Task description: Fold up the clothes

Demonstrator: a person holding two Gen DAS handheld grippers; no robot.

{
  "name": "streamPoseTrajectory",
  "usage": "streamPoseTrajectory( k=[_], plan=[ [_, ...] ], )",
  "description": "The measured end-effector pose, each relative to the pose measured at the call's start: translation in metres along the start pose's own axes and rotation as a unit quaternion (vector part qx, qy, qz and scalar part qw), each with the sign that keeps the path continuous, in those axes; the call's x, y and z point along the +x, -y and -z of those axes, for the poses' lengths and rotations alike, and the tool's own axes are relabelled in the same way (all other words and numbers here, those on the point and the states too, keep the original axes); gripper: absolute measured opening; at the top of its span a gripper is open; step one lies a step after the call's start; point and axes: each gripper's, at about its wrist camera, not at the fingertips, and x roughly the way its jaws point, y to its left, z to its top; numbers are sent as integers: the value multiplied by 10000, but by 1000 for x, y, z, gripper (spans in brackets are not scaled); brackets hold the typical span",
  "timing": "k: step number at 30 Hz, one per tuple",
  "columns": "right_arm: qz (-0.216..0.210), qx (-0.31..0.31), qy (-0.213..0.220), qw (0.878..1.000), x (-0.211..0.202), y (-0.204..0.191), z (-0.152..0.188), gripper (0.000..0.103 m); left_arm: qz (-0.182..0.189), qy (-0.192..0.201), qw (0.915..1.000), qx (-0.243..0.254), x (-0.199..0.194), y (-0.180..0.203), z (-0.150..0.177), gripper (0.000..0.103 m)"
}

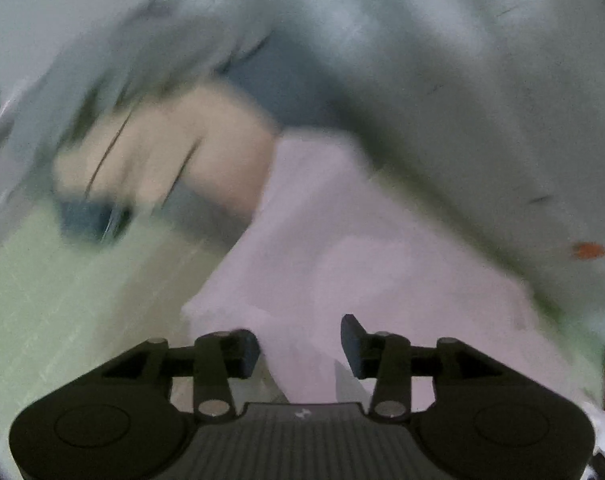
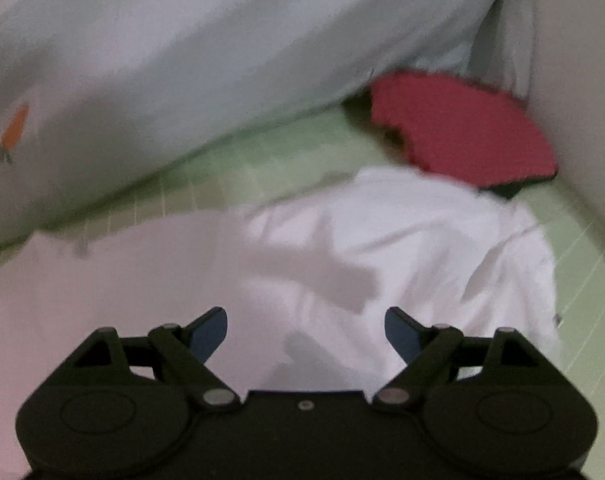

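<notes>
Left gripper (image 1: pixel 300 346): jaws apart, white garment (image 1: pixel 342 240) lying between and under them, not pinched. Right gripper (image 2: pixel 306 332): jaws spread wide, gripping nothing, above the same garment (image 2: pixel 382 240). The garment lies crumpled on a green sheet (image 2: pixel 262 160), beside a pale quilt (image 2: pixel 182 60) and touching a red cloth (image 2: pixel 462 128). The left view is blurred.

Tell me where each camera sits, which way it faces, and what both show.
Left wrist: on the left gripper, facing along its open fingers at the white garment; the person's other hand shows, blurred.
Right wrist: on the right gripper, open, over the garment, facing a red cloth.
Shared: garment, green sheet, carrot-print bedding.
</notes>
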Motion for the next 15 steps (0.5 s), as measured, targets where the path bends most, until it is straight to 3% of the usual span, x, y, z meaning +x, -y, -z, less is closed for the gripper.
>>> streamPoseTrajectory(
  k=[2, 8, 12, 15],
  plan=[
    [-22, -43, -175, 9998, 5, -4, 8, 87, -35, -157, 9999, 16, 4, -2, 8, 44],
    [-127, 152, -584, 9981, 3, 9, 48, 87, 106, 47, 9999, -28, -15, -16, 21, 46],
    [-114, 178, -577, 9981, -6, 16, 56, 87, 256, 189, 9993, -200, -32, -27, 34, 51],
    [-132, 151, -577, 9981, -10, 19, 57, 87, 99, 262, 9995, -143, -40, -32, 42, 53]
  ],
)
